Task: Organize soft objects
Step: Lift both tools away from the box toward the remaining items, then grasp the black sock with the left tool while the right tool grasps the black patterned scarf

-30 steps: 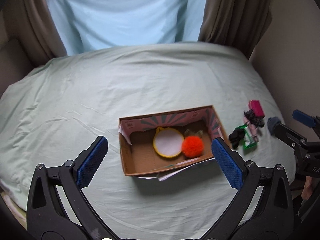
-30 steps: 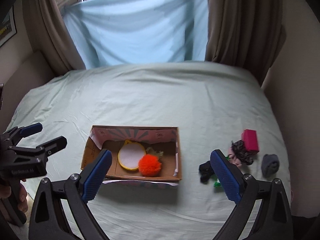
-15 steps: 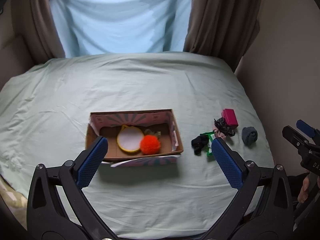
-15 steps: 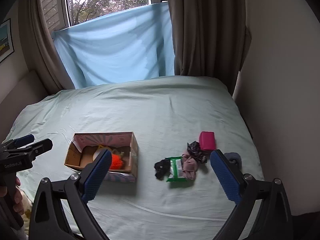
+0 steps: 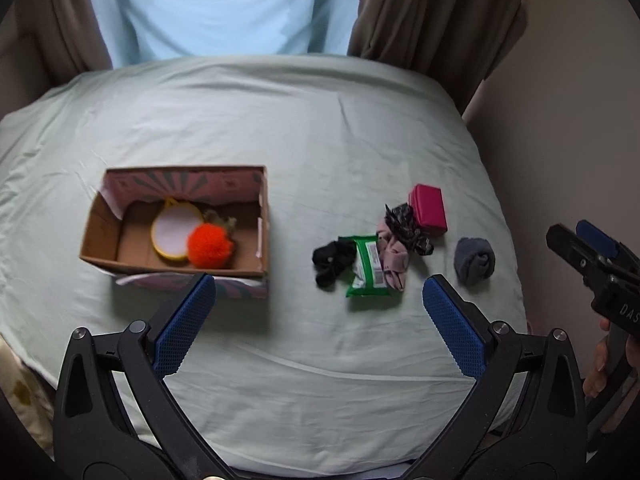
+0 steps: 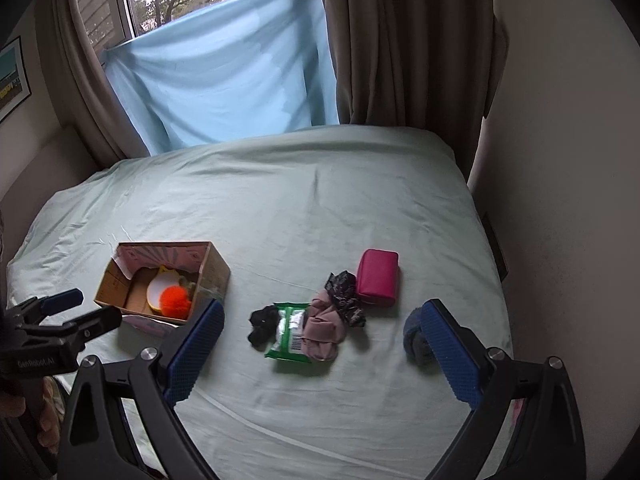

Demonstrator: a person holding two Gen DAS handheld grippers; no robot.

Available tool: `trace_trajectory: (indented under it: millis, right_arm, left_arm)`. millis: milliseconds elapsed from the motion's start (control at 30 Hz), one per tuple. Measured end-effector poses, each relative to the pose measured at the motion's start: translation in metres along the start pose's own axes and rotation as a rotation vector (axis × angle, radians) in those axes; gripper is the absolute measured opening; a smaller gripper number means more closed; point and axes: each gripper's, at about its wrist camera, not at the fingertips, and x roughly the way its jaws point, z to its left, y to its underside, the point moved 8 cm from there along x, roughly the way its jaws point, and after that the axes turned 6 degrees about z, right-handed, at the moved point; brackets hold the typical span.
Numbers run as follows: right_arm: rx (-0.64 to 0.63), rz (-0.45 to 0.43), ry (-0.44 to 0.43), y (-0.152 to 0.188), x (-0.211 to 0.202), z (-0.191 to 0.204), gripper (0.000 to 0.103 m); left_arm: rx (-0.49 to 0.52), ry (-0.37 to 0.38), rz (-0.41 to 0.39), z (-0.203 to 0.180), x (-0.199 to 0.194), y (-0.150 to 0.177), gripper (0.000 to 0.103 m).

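A cardboard box [image 5: 100,258] [image 6: 218,270] sits on the bed and holds an orange pompom [image 5: 209,246] [image 6: 174,301] and a round yellow-rimmed pad [image 5: 170,232]. To its right lie a black scrunchie [image 5: 330,262] [image 6: 260,325], a green wipes pack [image 5: 367,266] [image 6: 289,330], a pink scrunchie [image 5: 394,258] [image 6: 323,330], a patterned scrunchie [image 5: 404,222] [image 6: 344,290], a pink pouch [image 5: 428,210] [image 6: 378,277] and a grey sock roll [image 5: 474,260] [image 6: 414,340]. My left gripper [image 5: 316,320] is open and empty, near the box. My right gripper [image 6: 322,348] is open and empty above the pile.
The bed [image 5: 300,120] is covered in a pale green sheet. A blue cloth [image 6: 224,76] and brown curtains [image 6: 400,40] hang at its far end. A wall [image 6: 560,160] runs close along the right side.
Both grippers have swung right and closer, so the pile of soft things now sits between the right gripper's fingers. Nothing on the bed has moved.
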Motion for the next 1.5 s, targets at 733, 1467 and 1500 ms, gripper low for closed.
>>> trace_trajectory:
  millis: [733,1467,1500]
  right_arm:
    - [0.094,0.186,-0.11,0.032,0.231,-0.052,0.087]
    - [0.192,0.237,-0.219,0.039,0.299,-0.056,0.046]
    - [0.194,0.237,-0.22,0.04,0.298,-0.057,0.045]
  left_arm:
    - [-0.205,0.072,0.11,-0.019,0.243,0.02,0.093]
    - [-0.359,0.222,0.124,-0.01,0.294,0.017,0.038]
    - [-0.361,0.223,0.126,-0.009,0.293,0.017,0.033]
